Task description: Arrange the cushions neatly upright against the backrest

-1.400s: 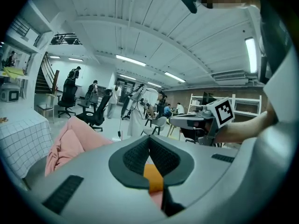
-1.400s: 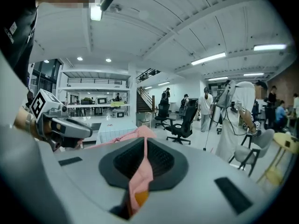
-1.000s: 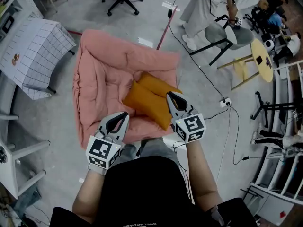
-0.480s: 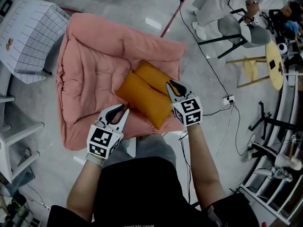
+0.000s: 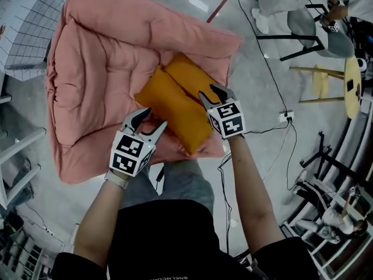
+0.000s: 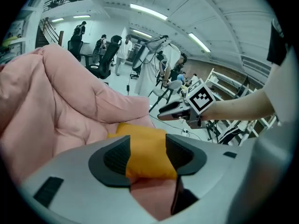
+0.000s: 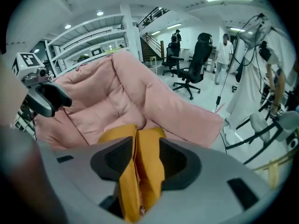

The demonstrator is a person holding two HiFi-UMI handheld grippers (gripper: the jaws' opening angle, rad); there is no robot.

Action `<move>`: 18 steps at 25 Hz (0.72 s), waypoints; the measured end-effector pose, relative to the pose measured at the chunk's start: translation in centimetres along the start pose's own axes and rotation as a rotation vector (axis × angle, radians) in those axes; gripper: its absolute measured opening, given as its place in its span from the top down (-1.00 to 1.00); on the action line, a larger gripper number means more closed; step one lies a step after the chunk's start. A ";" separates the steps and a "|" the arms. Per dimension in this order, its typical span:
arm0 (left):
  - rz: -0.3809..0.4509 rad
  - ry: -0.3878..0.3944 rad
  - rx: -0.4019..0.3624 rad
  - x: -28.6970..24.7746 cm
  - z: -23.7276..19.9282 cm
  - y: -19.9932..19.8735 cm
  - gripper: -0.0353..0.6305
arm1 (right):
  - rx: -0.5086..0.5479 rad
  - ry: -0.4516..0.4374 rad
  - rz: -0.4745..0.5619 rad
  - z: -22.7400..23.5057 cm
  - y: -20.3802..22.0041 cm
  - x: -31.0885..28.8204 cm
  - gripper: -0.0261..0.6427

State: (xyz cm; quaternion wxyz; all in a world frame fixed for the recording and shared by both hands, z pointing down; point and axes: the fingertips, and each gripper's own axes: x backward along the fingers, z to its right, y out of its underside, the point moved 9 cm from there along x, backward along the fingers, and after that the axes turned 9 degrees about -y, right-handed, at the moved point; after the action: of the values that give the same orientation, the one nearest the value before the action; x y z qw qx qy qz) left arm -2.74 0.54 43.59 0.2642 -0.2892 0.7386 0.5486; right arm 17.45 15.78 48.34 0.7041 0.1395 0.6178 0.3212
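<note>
Cushions, orange, two: near cushion and far cushion lie flat, side by side and touching, on the seat of the pink sofa, toward its right side. Neither stands upright yet; I judge the whole job remains. My left gripper and right gripper: jaws have just been opening and stand apart, cushion edges between them, nothing clamped.

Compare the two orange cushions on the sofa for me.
The near cushion lies closer to the person, while the far cushion lies beyond it, deeper in the sofa. The near cushion shows a long, broad face in the head view, but the far cushion shows only a smaller patch. Both are orange. They lie side by side and touching on the sofa, and neither seems to stand upright.
</note>
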 end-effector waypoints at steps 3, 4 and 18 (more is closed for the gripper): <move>-0.051 0.013 0.026 -2.2 -0.1 0.7 0.14 | 0.003 -0.018 -0.052 1.7 1.2 -1.8 0.37; -0.069 0.020 0.030 -2.8 -0.2 1.1 0.11 | 0.004 -0.022 -0.067 2.0 1.5 -2.3 0.34; -0.244 0.063 -0.032 -9.1 1.2 4.2 -0.12 | -0.028 -0.083 -0.189 6.5 4.8 -6.8 0.12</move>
State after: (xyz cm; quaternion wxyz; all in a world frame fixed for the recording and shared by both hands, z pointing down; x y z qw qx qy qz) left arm 0.64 3.87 52.43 0.3012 -0.3981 0.6970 0.5147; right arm 22.11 16.47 57.78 0.7580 0.0838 0.5940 0.2560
